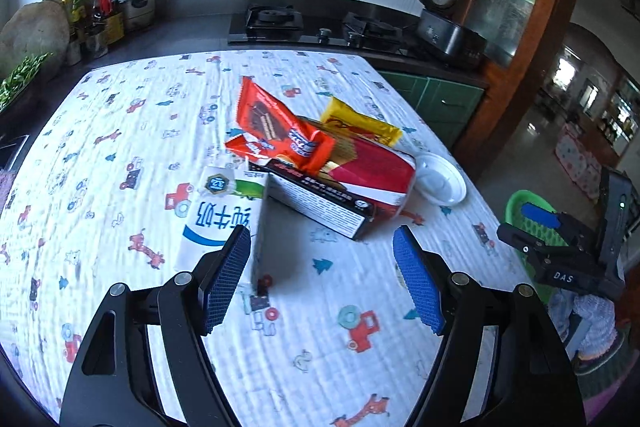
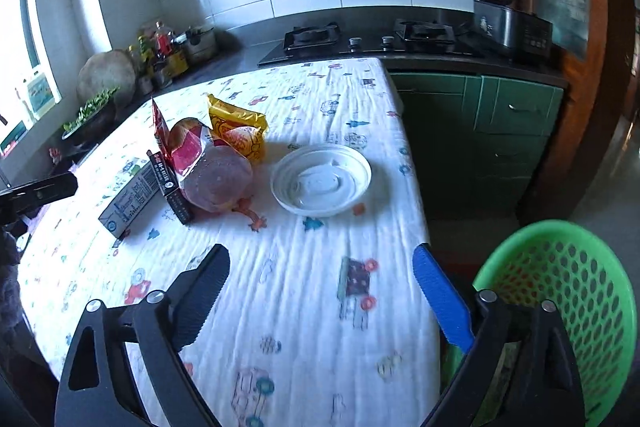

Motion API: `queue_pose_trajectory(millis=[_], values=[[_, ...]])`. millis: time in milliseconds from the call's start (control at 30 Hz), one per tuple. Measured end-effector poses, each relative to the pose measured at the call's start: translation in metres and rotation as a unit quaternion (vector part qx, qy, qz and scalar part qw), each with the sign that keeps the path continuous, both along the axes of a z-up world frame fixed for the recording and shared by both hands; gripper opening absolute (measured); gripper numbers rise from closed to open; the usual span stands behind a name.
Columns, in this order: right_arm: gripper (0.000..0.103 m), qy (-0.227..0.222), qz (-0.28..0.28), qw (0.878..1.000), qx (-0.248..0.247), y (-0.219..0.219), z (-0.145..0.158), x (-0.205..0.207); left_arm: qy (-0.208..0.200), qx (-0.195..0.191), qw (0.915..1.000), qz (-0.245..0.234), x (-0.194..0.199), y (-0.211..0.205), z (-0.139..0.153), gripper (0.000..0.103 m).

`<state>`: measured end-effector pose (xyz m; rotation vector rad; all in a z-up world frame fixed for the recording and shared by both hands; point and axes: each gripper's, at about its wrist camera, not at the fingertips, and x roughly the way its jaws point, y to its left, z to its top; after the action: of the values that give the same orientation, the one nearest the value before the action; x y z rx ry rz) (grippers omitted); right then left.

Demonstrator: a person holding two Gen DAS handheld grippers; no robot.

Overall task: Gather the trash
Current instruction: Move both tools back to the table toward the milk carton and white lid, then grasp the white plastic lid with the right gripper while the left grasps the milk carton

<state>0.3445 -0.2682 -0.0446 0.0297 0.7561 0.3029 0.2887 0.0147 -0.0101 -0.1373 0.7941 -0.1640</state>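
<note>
A heap of trash lies mid-table: an orange-red snack wrapper (image 1: 276, 129), a yellow packet (image 1: 360, 125) (image 2: 238, 131), a red bag (image 1: 376, 167) (image 2: 208, 167), a dark flat box (image 1: 320, 205) (image 2: 172, 187), a white milk carton (image 1: 222, 219) (image 2: 128, 199) and a white plastic lid (image 1: 440, 183) (image 2: 322, 181). My left gripper (image 1: 322, 279) hovers open just short of the carton and box, nothing between its blue pads. My right gripper (image 2: 320, 291) stands open over bare cloth near the table's right edge, empty. A green mesh basket (image 2: 560, 307) (image 1: 528, 215) sits beside the table at the right.
The table (image 2: 280, 307) wears a white cloth with cartoon prints. Behind it runs a dark counter with a gas hob (image 2: 368, 37), a rice cooker (image 2: 508, 23), bottles (image 1: 96, 11) and greens (image 2: 90, 109). Green cabinets (image 2: 500, 131) and a wooden frame stand at the right.
</note>
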Motion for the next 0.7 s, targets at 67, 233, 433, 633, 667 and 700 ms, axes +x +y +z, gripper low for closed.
queue_pose_trajectory(millis=[67, 233, 433, 633, 667, 700], values=[[0.092, 0.006, 0.014, 1.000, -0.008, 0.008, -0.003, 0.012, 0.003, 0.005, 1.0000, 0.008, 0.003, 0.010, -0.001, 0.076], [0.093, 0.020, 0.033, 0.999, -0.038, 0.024, -0.013, 0.041, 0.010, 0.020, 0.9996, 0.015, 0.011, 0.025, -0.006, 0.080], [0.094, 0.046, 0.042, 0.997, -0.045, 0.028, -0.029, 0.073, 0.018, 0.031, 0.9992, 0.015, 0.020, 0.037, -0.012, 0.082], [0.095, 0.064, 0.045, 0.996, -0.049, 0.029, -0.040, 0.098, 0.037, 0.042, 0.9985, 0.005, 0.033, 0.039, -0.021, 0.086], [0.095, 0.069, 0.047, 0.995, -0.047, 0.029, -0.042, 0.102, 0.041, 0.043, 0.9983, 0.004, 0.036, 0.039, -0.023, 0.088], [0.095, 0.070, 0.047, 0.995, -0.047, 0.029, -0.044, 0.105, 0.042, 0.045, 0.9981, 0.003, 0.037, 0.038, -0.024, 0.089]])
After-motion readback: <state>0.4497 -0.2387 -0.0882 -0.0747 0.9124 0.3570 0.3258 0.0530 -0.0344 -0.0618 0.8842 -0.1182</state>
